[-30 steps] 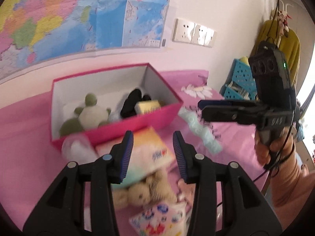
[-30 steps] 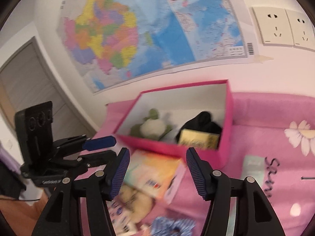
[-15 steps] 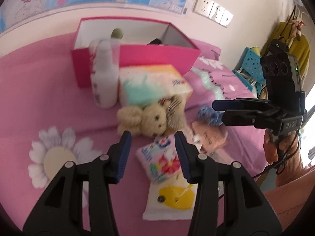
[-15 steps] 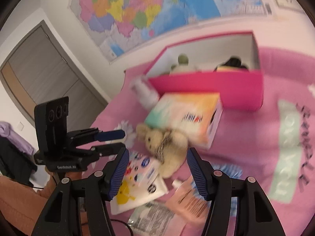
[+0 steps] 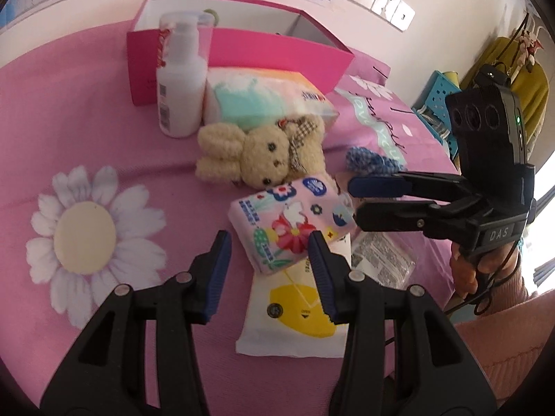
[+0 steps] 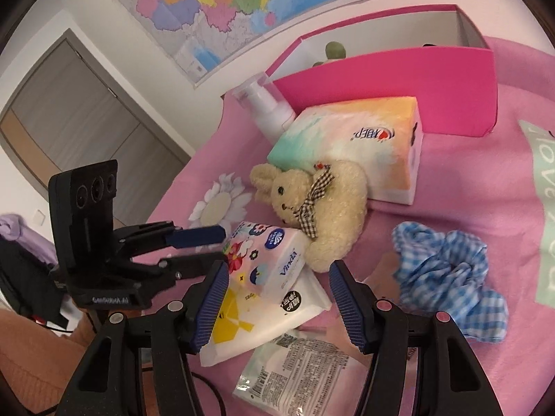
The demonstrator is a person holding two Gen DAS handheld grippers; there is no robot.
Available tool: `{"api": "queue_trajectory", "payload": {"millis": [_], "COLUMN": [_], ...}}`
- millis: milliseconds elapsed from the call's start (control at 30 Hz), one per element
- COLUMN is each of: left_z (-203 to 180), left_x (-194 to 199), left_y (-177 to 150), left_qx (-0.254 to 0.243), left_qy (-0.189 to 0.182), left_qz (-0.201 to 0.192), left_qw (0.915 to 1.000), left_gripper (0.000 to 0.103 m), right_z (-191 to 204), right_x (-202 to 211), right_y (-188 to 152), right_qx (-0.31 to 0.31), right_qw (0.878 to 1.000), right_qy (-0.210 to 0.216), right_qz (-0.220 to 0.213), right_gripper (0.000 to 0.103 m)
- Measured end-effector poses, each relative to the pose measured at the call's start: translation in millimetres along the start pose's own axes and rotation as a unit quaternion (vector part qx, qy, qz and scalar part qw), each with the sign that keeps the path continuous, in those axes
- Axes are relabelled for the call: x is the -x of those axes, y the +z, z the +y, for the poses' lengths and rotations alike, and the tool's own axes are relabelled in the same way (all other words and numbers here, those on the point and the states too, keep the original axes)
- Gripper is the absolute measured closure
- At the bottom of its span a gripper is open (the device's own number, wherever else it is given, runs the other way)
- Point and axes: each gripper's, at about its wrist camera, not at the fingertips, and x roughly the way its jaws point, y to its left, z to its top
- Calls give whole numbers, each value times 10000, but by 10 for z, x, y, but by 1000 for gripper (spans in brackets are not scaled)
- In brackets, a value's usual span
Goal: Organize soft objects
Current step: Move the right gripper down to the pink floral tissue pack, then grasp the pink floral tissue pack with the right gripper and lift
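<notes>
A beige plush bunny (image 5: 263,154) (image 6: 312,204) lies on the pink cloth against a pastel tissue box (image 5: 267,100) (image 6: 353,152). A flowered tissue pack (image 5: 291,220) (image 6: 267,260) lies on a white and yellow wipes pack (image 5: 298,312) (image 6: 256,322). A blue checked scrunchie (image 6: 447,274) (image 5: 367,163) lies to the right. My left gripper (image 5: 269,267) (image 6: 204,246) is open just before the flowered pack. My right gripper (image 6: 279,303) (image 5: 357,201) is open and empty over the packs. The pink box (image 5: 277,48) (image 6: 388,83) holds a green plush.
A white pump bottle (image 5: 180,79) (image 6: 267,111) stands before the pink box. A clear printed sachet (image 6: 295,364) (image 5: 381,260) lies at the near edge. A wall map and sockets are behind; a blue basket (image 5: 440,104) stands at the right.
Both grippers have tilted down from the pink box and moved in low over the pile of packs. Both stay open and empty.
</notes>
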Motion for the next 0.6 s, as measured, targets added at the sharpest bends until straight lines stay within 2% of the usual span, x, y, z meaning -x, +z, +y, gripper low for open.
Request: {"api": "queue_trajectory", "payload": {"millis": [200, 433, 600], "left_z": [-31, -52, -87], "left_x": [-6, -10, 31], "left_y": [-10, -25, -29], "left_qx": [21, 26, -24], "left_qy": [-162, -255, -305], "left_qz": [9, 44, -18], "left_qw": [9999, 9997, 9995], "left_gripper": [55, 59, 59], "right_z": [41, 83, 88], "right_x": [-95, -172, -193], "right_y": [17, 11, 5], "right_qx": [10, 45, 72], "right_qw": [10000, 9999, 10000], "right_qy": [18, 102, -18], "right_qz": [28, 75, 43], "right_gripper": [44, 63, 68]}}
